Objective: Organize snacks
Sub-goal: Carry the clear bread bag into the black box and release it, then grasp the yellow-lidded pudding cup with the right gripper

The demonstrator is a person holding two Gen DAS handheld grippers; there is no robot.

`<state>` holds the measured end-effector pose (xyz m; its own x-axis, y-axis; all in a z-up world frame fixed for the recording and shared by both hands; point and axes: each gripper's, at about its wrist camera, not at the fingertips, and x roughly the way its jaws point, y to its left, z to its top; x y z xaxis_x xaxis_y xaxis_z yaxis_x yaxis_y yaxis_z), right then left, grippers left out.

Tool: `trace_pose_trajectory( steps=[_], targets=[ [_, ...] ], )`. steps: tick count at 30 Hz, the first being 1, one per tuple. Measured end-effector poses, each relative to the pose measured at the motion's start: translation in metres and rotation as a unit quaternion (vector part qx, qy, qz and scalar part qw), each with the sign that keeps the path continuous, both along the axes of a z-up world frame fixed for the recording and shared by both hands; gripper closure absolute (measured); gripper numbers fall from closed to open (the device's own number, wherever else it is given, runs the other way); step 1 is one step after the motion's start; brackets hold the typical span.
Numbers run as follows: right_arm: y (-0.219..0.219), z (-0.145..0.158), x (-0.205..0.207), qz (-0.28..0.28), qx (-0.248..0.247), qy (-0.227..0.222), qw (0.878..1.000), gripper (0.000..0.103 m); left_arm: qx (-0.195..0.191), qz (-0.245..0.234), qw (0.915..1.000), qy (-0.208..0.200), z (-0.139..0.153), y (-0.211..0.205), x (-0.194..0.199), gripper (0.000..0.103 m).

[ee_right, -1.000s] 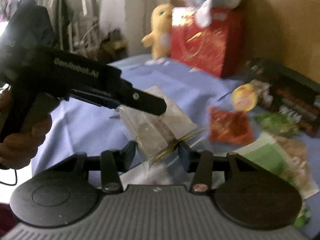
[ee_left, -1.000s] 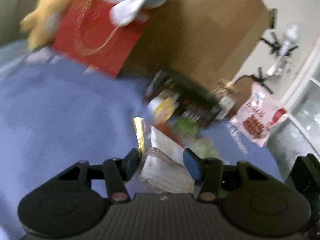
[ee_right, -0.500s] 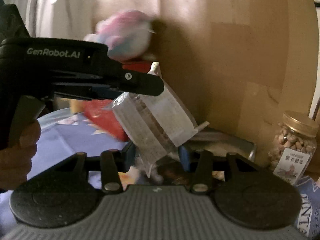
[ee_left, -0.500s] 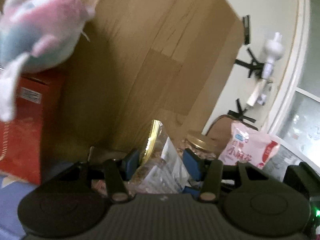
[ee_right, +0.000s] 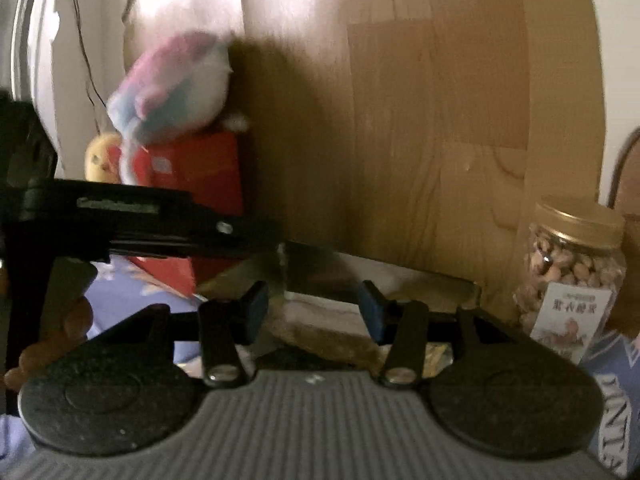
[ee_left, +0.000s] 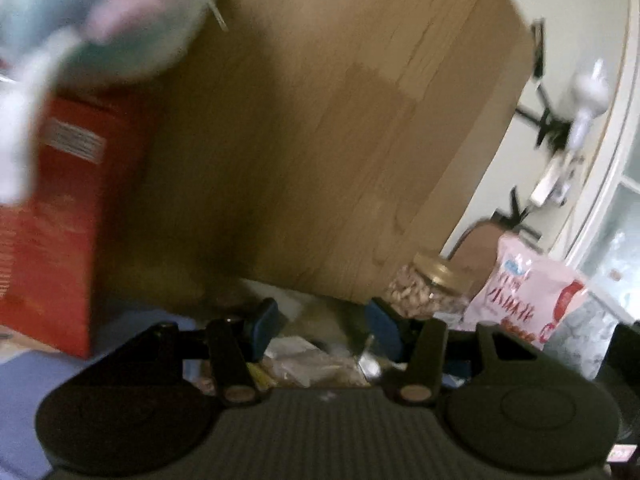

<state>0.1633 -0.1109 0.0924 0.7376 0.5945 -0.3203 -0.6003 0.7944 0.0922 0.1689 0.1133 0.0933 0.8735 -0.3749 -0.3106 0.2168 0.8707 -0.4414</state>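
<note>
Crinkly clear-plastic snack packet (ee_right: 320, 332) lies below both my grippers' parted fingers; smooth glass peanut jar (ee_right: 572, 280), gold lid, far right.

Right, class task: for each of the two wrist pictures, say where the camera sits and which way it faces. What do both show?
Left wrist: on the left gripper, facing the wooden panel; only its own fingers show.
Right wrist: on the right gripper, facing the same panel; the left gripper and the person's left hand show at left.
Shared: peanut jar, red box, pastel plush toy.
</note>
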Motion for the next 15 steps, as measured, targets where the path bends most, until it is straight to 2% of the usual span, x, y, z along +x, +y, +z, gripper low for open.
trace_pose_trajectory(
  steps=[2,5,8,9,11,12,14,15],
  targets=[
    [0.011,-0.005,-0.013,0.037,0.001,0.018,0.999,0.05,-0.015,0.025,0.9996,-0.002,-0.002,0.018,-0.027,0.052],
    [0.044,-0.024,-0.021,0.089,-0.043,0.066,0.993,0.049,-0.049,0.064,0.9964,0.029,-0.02,0.045,-0.066,0.052],
    [0.078,-0.041,-0.006,0.096,-0.077,0.109,0.986,0.043,-0.061,0.097,0.9916,0.06,-0.046,0.056,-0.103,0.052],
    [0.086,-0.045,0.004,0.095,-0.079,0.13,0.984,0.038,-0.064,0.102,0.9904,0.068,-0.052,0.059,-0.113,0.052],
    [0.099,-0.053,0.024,0.092,-0.075,0.175,0.977,0.035,-0.064,0.109,0.9889,0.077,-0.06,0.061,-0.134,0.052],
    [0.104,-0.056,0.031,0.088,-0.075,0.184,0.976,0.034,-0.057,0.112,0.989,0.078,-0.062,0.06,-0.143,0.052],
    [0.112,-0.062,0.04,0.078,-0.085,0.202,0.973,0.038,-0.037,0.119,0.9893,0.075,-0.063,0.059,-0.161,0.052],
    [0.113,-0.062,0.039,0.072,-0.084,0.197,0.974,0.052,-0.03,0.122,0.9895,0.071,-0.063,0.06,-0.168,0.052]
  ],
)
